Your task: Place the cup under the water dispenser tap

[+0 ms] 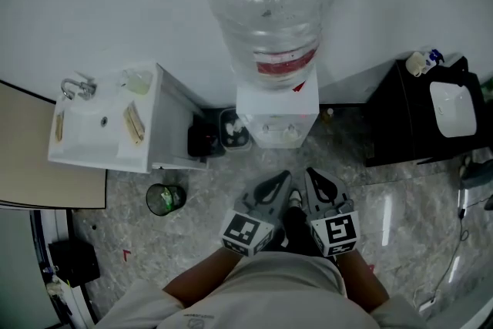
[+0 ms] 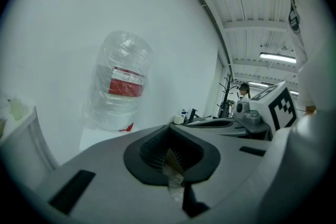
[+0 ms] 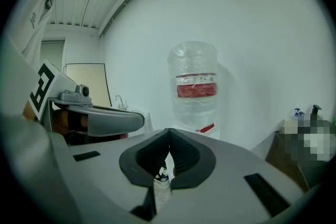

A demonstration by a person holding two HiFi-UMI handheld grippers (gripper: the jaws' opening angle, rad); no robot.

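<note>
White wall (image 1: pixel 115 4), marble floor (image 1: pixel 385 196): water dispenser (image 1: pixel 276 115) at the floor's far edge; left gripper (image 1: pixel 282 179) and right gripper (image 1: pixel 314 177) hover before it, fingers together, empty; cup not discernible in the tap recess (image 1: pixel 276 133), so check there before any approach.

The water bottle (image 1: pixel 269 4) was clear plastic under crinkled, shiny film; the dispenser (image 1: pixel 277 115) beneath looked smooth white plastic. The floor (image 1: pixel 400 204) was grey marbled stone, polished and glossy. The sink tap (image 1: pixel 77 87) was bright metal.
</note>
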